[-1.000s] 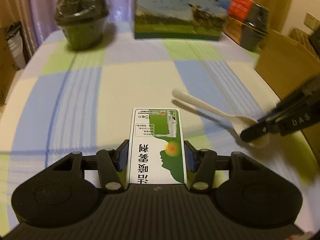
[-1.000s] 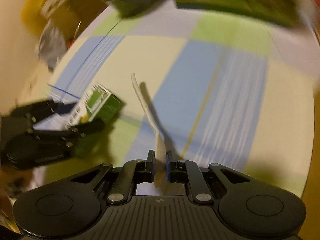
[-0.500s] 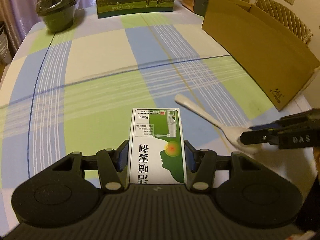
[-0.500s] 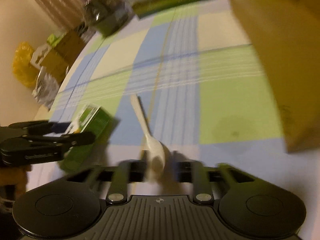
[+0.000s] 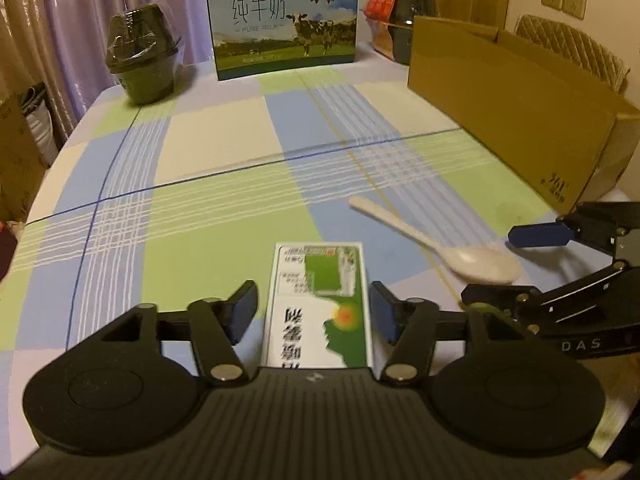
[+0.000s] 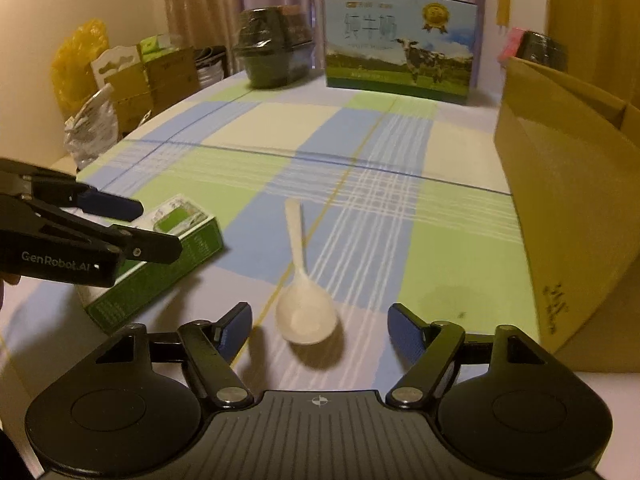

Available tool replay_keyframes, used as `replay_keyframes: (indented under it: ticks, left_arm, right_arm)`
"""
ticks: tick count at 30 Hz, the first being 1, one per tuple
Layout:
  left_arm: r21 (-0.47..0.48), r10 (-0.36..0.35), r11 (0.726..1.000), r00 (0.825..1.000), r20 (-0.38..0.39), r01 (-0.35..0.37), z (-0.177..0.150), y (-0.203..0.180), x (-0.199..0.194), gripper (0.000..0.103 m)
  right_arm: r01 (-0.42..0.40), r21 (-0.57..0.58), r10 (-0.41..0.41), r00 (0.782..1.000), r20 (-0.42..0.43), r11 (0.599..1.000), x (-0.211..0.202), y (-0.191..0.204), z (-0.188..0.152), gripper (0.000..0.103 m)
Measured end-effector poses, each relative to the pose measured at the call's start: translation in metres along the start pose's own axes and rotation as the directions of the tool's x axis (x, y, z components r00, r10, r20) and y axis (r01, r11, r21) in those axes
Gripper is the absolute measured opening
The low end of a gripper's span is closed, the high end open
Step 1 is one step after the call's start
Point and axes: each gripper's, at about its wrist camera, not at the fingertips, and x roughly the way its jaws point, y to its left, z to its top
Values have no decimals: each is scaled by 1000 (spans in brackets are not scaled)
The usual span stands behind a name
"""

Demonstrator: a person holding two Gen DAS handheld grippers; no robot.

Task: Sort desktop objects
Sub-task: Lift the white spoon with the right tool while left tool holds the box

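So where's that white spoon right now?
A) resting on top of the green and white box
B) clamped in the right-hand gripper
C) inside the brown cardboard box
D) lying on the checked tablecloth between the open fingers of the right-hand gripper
D: the white spoon lies on the tablecloth, its bowl between the spread fingers of the right gripper, which do not touch it.

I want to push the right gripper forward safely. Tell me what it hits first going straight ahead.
The right gripper is open, and the white spoon lies on the tablecloth right between its fingers, bowl nearest. It would likely meet the bowl first, unless it rides above the cloth; height is unclear.
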Motion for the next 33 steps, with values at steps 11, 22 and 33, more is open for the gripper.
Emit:
replay_keyframes:
  ticks: [11, 22, 33]
  left_arm:
    - [25, -34, 999, 998, -51, 35, -9, 2, 6, 52]
    - [1, -52, 999, 996, -79, 52, -5, 4, 7, 50]
    - [7, -80, 997, 993, -83, 81, 2, -5, 6, 50]
  right_arm:
    - [32, -18, -31, 999, 39, 999, 2, 10, -6, 58]
    - [24, -30, -22, 998, 55, 999, 4, 8, -6, 41]
    - [6, -25, -5, 999, 43, 1000, -1, 10, -4, 29]
